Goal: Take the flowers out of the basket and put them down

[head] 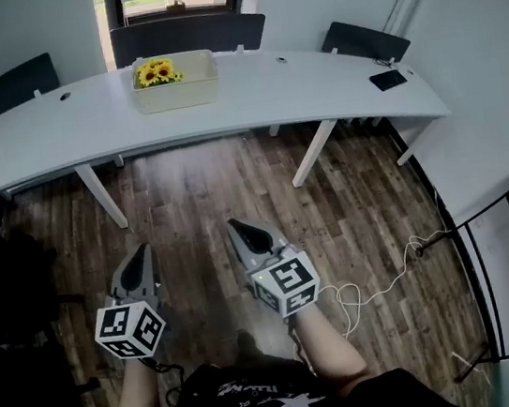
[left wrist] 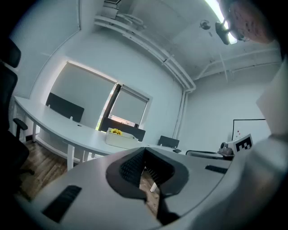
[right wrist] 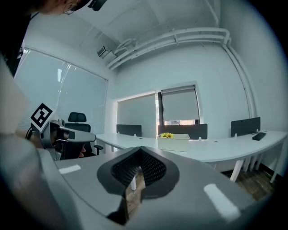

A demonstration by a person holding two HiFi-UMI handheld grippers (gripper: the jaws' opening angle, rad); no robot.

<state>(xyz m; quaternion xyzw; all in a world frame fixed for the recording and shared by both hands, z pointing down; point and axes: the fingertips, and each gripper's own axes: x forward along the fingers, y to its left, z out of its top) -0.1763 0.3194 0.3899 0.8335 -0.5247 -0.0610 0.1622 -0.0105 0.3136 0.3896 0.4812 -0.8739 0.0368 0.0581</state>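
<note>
Yellow flowers point(head: 157, 72) stand in a pale rectangular basket point(head: 183, 90) on the long white desk point(head: 248, 99), far ahead in the head view. Both gripper views show the basket point(left wrist: 120, 139) point(right wrist: 174, 142) small and distant, with the flowers point(left wrist: 116, 131) point(right wrist: 167, 134) at its left end. My left gripper point(head: 139, 255) and right gripper point(head: 240, 229) are held low over the wooden floor, well short of the desk. Both are shut, jaws together with nothing between them.
Dark chairs point(head: 188, 35) line the far side of the desk. A black phone point(head: 388, 80) lies at the desk's right end. White desk legs point(head: 102, 196) stand ahead. A white cable point(head: 380, 283) trails across the floor on the right. A black office chair point(head: 6, 282) is at my left.
</note>
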